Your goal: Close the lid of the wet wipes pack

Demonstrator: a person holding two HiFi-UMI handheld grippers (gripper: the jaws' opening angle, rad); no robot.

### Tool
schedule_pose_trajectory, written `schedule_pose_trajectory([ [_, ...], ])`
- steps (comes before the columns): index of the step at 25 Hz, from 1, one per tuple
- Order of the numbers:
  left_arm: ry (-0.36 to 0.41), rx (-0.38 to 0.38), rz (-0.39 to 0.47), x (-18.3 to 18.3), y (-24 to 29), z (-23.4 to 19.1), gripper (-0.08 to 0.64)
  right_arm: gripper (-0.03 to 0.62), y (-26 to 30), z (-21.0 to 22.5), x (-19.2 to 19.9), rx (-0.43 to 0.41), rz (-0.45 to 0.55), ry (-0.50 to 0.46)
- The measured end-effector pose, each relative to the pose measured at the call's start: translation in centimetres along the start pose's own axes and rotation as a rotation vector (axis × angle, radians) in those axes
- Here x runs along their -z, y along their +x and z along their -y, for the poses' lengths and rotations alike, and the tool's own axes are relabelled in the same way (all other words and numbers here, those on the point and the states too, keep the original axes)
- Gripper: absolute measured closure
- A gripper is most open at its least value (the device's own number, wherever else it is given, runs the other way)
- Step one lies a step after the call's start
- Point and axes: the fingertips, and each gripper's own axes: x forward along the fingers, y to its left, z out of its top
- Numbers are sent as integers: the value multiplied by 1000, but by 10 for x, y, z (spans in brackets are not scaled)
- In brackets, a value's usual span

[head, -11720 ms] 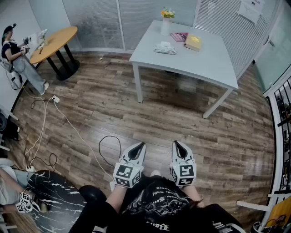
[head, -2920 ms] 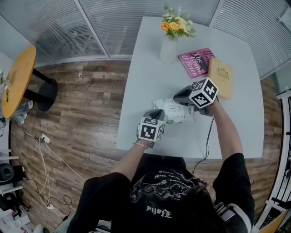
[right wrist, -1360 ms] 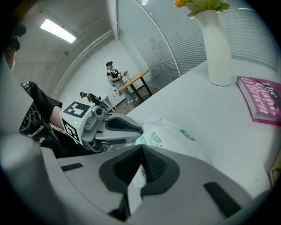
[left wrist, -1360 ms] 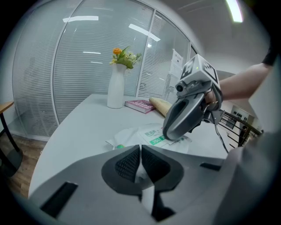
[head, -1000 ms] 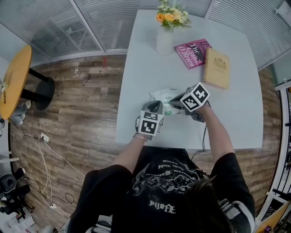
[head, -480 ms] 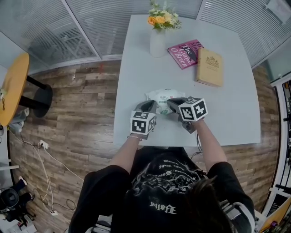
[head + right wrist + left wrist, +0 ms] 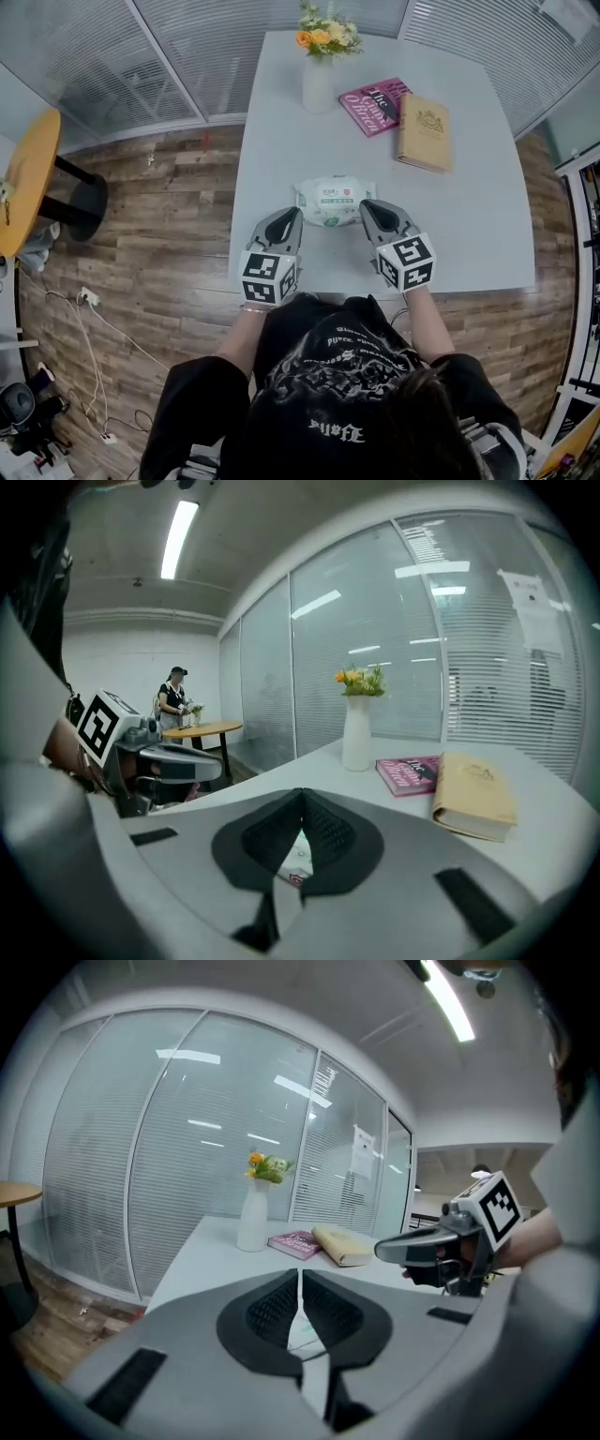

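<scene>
From the head view we see the wet wipes pack lying on the white table, near its front edge. It sits between the tips of the left gripper and the right gripper, and neither holds it. A vase, a pink book and a tan book lie farther back.

In the left gripper view we find the jaws pressed together and empty, with the pack showing below them.

In the right gripper view the jaws are likewise closed tight on nothing.

Head view overhead — gripper views low, sharing vase.
</scene>
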Motion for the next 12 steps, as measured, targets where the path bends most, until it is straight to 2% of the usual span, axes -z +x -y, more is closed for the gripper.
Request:
schedule_pose_trajectory([
  [4,31,-29,57,-12,-17,7,543,594,-23,-16,-7,45,92,30],
  [12,44,-68,108,-18,-42,21,543,594,-54,-16,-1,184,125,43],
])
